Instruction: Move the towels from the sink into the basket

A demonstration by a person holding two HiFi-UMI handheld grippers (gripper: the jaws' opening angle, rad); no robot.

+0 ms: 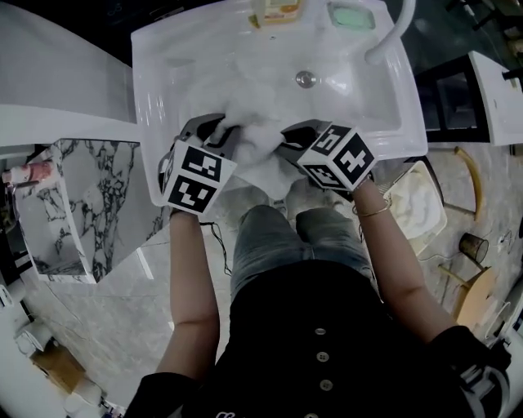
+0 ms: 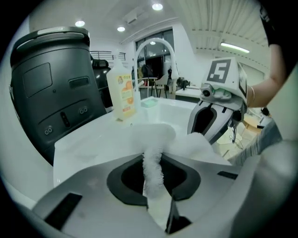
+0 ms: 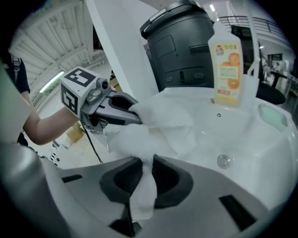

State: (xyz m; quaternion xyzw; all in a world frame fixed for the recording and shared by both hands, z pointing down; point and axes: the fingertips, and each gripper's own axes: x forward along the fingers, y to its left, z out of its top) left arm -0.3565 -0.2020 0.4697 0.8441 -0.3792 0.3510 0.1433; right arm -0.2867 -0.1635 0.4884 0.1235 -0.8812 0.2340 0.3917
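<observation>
A white towel (image 1: 255, 139) is bunched over the front of the white sink (image 1: 167, 57), lifted between both grippers. My left gripper (image 1: 225, 132) is shut on its left side; in the left gripper view a twisted fold of towel (image 2: 160, 135) is pinched between the jaws of the left gripper (image 2: 153, 162). My right gripper (image 1: 288, 140) is shut on the right side; in the right gripper view a strip of the towel (image 3: 153, 121) runs down between the jaws of the right gripper (image 3: 145, 163). A basket (image 1: 421, 208) with white cloth in it stands on the floor at the right.
At the back of the sink stand an orange detergent bottle (image 1: 278, 10), a green soap dish (image 1: 351, 15) and a curved faucet (image 1: 392, 28). The drain (image 1: 306, 79) lies beyond the towel. A dark bin (image 2: 51, 88) stands behind the sink. A marble cabinet (image 1: 73, 204) is at the left.
</observation>
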